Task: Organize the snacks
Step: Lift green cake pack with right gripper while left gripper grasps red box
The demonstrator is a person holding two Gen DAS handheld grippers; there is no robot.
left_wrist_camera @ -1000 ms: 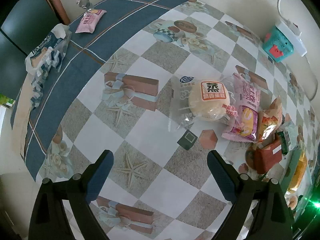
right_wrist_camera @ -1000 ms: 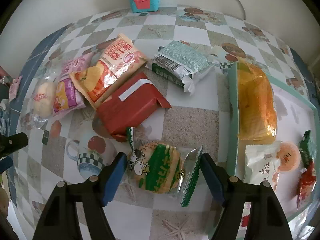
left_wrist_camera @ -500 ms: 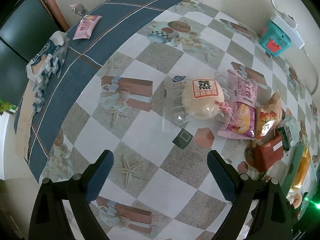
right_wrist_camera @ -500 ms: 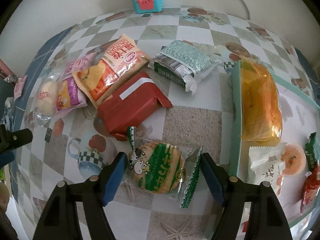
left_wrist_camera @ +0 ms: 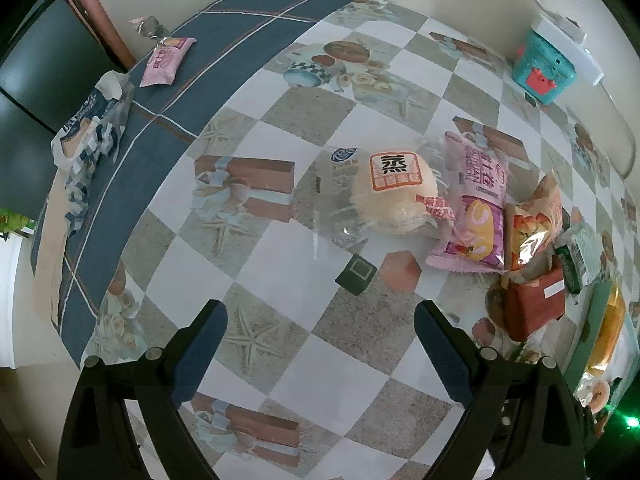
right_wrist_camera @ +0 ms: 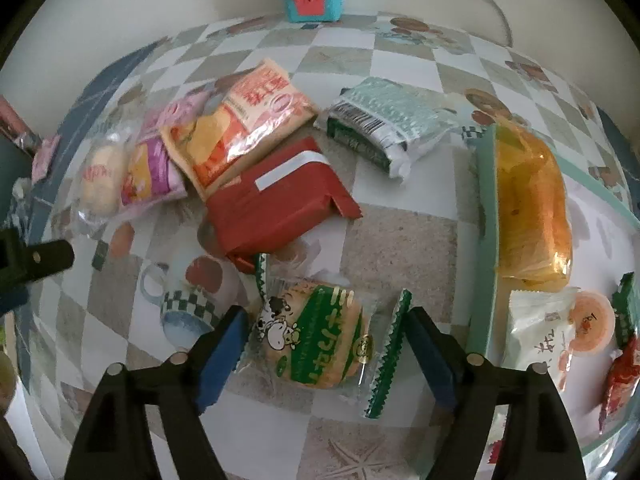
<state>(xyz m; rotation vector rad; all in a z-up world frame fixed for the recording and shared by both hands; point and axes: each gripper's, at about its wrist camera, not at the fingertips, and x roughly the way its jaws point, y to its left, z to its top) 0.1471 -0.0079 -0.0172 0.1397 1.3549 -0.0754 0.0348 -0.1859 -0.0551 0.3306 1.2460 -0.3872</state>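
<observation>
Right wrist view: the right gripper (right_wrist_camera: 324, 354) is straddling the green cow-print cake pack (right_wrist_camera: 316, 344) on the worktop (right_wrist_camera: 400, 240), jaws just been widening, pads not pressing it. I'd be squeezing the cake body, not the crinkly ends, then lifting it toward the teal-rimmed tray (right_wrist_camera: 482, 240). Left gripper (left_wrist_camera: 320, 356) is hanging wide open over bare cloth.

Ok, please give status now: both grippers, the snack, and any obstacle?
Left gripper open, empty. Right gripper jaws just opening, straddling green cow-print snack, not clamped. Red pack close behind; tray beside.
</observation>
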